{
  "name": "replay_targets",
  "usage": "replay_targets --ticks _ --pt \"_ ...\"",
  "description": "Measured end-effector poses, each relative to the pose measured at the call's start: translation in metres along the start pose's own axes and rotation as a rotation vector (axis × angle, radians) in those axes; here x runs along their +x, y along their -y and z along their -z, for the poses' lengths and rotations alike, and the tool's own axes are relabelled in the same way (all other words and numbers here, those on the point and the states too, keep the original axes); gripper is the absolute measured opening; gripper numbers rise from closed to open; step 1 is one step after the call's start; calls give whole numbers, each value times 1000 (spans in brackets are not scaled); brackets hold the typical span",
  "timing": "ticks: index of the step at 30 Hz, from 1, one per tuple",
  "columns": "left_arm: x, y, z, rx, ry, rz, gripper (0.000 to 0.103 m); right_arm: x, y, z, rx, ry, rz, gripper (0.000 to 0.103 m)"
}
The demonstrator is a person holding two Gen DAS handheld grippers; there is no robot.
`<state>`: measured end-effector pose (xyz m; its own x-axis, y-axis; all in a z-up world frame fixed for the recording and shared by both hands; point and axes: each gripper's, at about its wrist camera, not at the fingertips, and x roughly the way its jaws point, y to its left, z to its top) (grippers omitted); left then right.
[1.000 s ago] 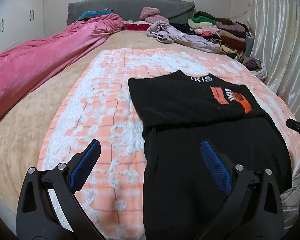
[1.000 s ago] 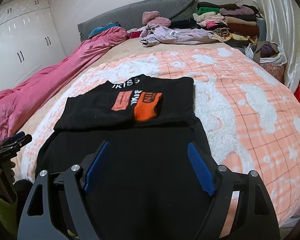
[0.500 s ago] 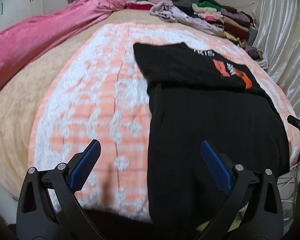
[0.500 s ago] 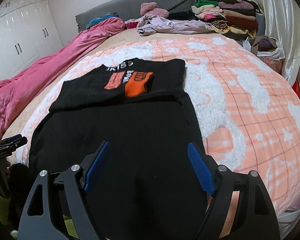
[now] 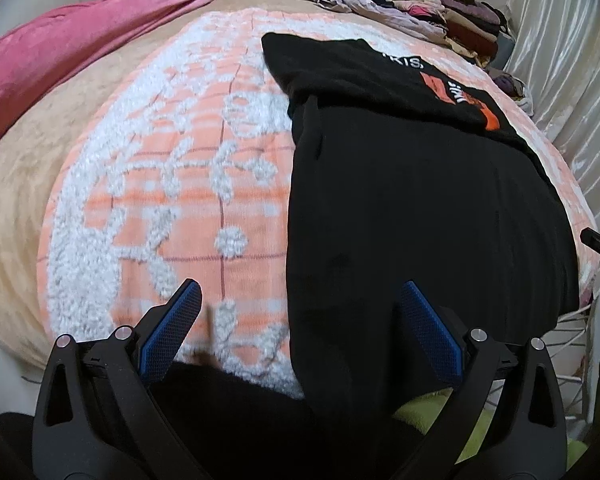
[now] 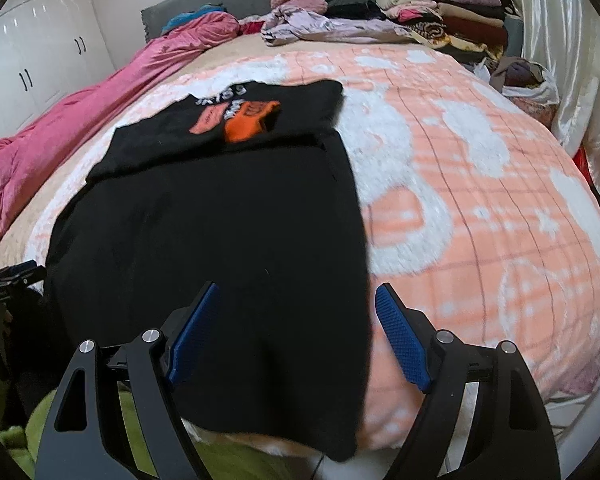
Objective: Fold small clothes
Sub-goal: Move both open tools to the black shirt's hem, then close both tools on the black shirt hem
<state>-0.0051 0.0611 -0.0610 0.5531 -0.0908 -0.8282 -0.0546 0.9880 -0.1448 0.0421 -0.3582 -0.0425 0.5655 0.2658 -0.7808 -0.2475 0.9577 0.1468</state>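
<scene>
Over the near edge of the bed, the left gripper (image 5: 300,324) and the right gripper (image 6: 300,332) both gape wide and empty, their ribbed blue pads (image 5: 170,332) clear of the cloth. Beneath them a black garment (image 6: 220,232) lies flat, its far part folded over to show orange and white print, on a fuzzy peach-and-white blanket (image 6: 480,208). Beyond, a crumpled pink quilt (image 6: 72,132) and stacked folded clothes (image 6: 452,16).
</scene>
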Motion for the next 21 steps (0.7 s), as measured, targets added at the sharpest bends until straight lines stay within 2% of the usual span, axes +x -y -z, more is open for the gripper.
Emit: replay_targets --ticks 7,13,18,21 --pt "0 -2 9 1 -29 11 94 3 16 24 30 -65 7 79" --pt "-1 -4 16 0 -52 21 94 6 23 34 47 -91 -20 79" --pt "0 -6 21 -1 -73 31 94 11 24 39 52 -111 -32 69" --pt "-1 -7 22 0 -78 35 94 13 26 44 55 -117 -30 55"
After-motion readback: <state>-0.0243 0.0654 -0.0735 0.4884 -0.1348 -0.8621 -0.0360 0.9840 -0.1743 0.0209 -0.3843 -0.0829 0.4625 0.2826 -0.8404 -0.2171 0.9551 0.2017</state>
